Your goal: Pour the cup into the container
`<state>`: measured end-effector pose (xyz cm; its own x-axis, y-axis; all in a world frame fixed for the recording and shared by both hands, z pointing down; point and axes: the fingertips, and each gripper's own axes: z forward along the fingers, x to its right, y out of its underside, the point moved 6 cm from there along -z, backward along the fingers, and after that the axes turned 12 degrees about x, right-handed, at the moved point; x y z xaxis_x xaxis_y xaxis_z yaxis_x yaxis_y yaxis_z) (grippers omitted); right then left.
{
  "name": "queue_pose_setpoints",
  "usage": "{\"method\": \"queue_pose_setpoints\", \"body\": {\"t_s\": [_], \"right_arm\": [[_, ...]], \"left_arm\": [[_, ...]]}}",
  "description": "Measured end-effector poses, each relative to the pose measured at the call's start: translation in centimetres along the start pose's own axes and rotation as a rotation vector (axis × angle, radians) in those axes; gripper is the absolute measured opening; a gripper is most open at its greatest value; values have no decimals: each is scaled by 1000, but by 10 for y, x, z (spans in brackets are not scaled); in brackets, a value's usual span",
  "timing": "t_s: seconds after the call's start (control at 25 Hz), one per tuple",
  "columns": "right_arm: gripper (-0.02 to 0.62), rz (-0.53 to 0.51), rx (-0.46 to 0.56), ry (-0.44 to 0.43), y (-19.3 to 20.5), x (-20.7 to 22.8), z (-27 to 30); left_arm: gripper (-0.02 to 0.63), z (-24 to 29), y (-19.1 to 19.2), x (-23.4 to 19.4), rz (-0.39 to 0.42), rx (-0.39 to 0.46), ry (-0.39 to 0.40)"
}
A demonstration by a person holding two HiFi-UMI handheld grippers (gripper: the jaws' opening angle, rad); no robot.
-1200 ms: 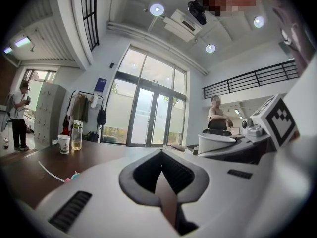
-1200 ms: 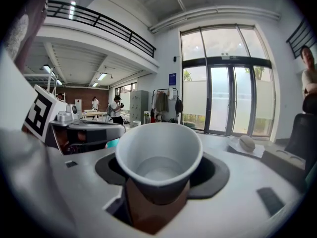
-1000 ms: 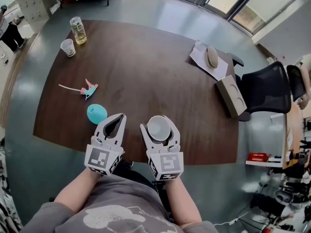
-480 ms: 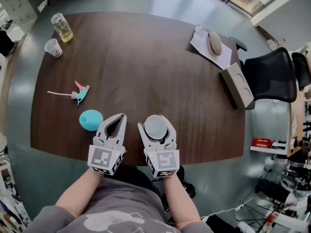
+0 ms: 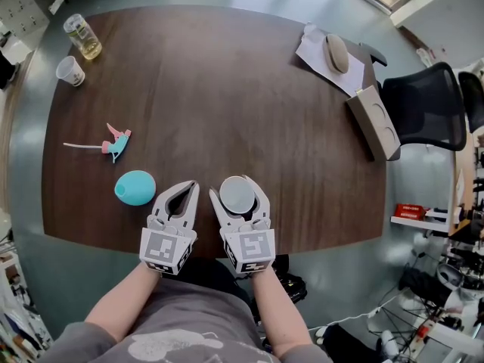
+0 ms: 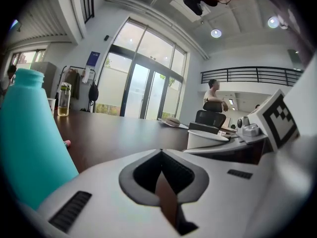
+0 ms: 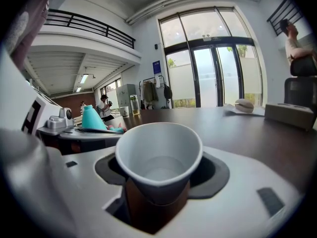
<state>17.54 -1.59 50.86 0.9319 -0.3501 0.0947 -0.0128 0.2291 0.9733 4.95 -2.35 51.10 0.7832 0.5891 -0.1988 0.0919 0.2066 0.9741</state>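
My right gripper (image 5: 239, 182) is shut on a white paper cup (image 7: 159, 158), which stands upright between its fingers over the table's near edge. The cup's inside looks pale, and I cannot tell whether it holds liquid. My left gripper (image 5: 190, 187) hangs just left of it, jaws shut with nothing between them. A glass container (image 5: 82, 36) with yellowish liquid stands at the table's far left corner, far from both grippers. A second small paper cup (image 5: 69, 70) sits beside it.
A teal bottle (image 5: 135, 187) stands close to the left of my left gripper. A pink and teal spray nozzle (image 5: 113, 142) lies beyond it on the dark wooden table (image 5: 227, 89). Papers with a grey object (image 5: 335, 52), a cardboard box (image 5: 374, 123) and a black chair (image 5: 423, 104) are at the far right.
Both grippers have sunk side by side toward the table's near edge, the cup still in the right one. The teal bottle now sits closer beside the left gripper.
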Motion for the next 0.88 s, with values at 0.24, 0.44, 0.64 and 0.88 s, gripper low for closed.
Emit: {"method": "queue_pose_setpoints", "body": {"t_s": [0.24, 0.44, 0.64, 0.88], "right_arm": [[295, 14, -14, 8, 10, 2, 1], [295, 11, 0, 12, 11, 2, 3], [295, -28, 21, 22, 11, -1, 2], [295, -17, 54, 35, 14, -2, 0]], "left_arm": [[6, 5, 6, -3, -3, -12, -7], [6, 8, 7, -6, -7, -12, -15], [6, 8, 7, -6, -5, -10, -17], [6, 6, 7, -5, -8, -8, -23]]}}
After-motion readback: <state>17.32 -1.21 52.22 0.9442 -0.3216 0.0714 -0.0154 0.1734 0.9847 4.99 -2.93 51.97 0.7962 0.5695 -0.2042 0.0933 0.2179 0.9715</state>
